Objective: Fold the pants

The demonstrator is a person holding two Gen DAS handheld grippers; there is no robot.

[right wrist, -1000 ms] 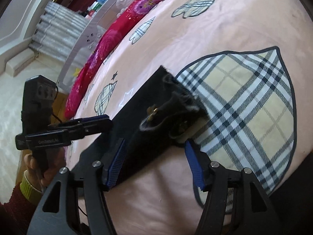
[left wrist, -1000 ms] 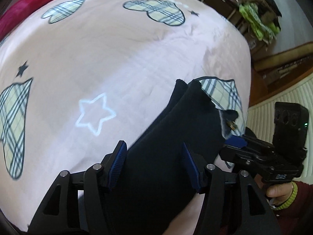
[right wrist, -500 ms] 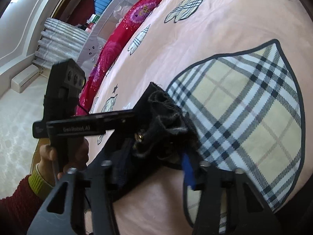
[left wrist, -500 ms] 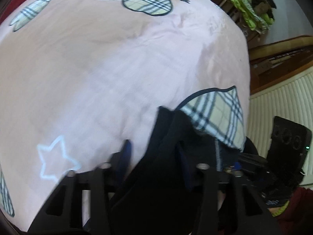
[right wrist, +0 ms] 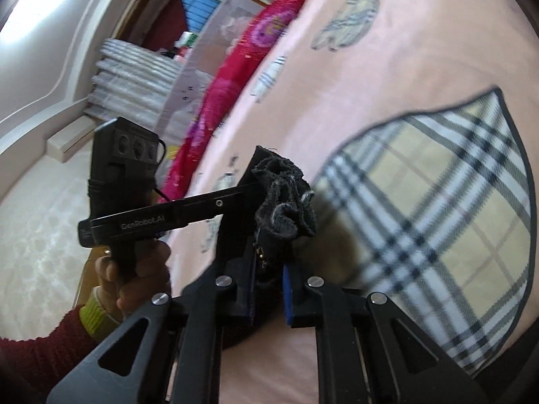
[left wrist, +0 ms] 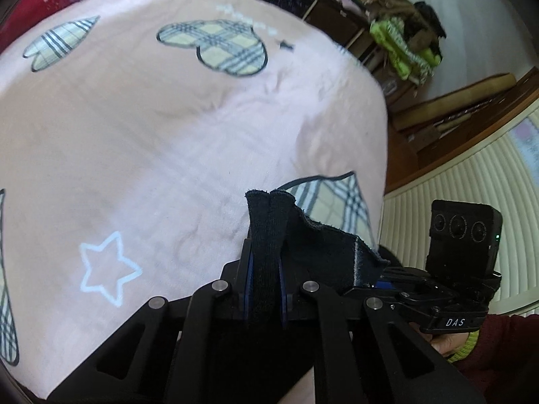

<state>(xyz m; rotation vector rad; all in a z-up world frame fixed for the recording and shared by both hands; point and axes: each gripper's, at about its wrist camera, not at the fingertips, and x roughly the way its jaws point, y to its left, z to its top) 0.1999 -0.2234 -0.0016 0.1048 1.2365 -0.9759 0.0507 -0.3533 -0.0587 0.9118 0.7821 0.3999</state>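
Note:
Dark navy pants (left wrist: 323, 245) lie near the edge of a pink bed (left wrist: 168, 141). My left gripper (left wrist: 264, 269) is closing, and its blue pads pinch a bunched strip of the pants' top edge that stands up between them. My right gripper (right wrist: 267, 269) is closing too, its pads clamped on the crumpled other corner of the pants (right wrist: 286, 198), where a small metal fastener shows. Each gripper appears in the other's view: the right one (left wrist: 370, 277) beside the left, the left one (right wrist: 251, 187) held by a hand in a dark red sleeve.
The pink bed cover carries plaid heart patches (right wrist: 438, 222) and a white star outline (left wrist: 107, 269). A red floral pillow (right wrist: 242, 67) lies along the far side. A white radiator (left wrist: 471, 202), wooden boards and piled clothes (left wrist: 404, 43) stand beyond the bed's edge.
Both grippers went from wide open around the pants' edge to clamped on it. The fabric is now bunched and lifted slightly off the bed.

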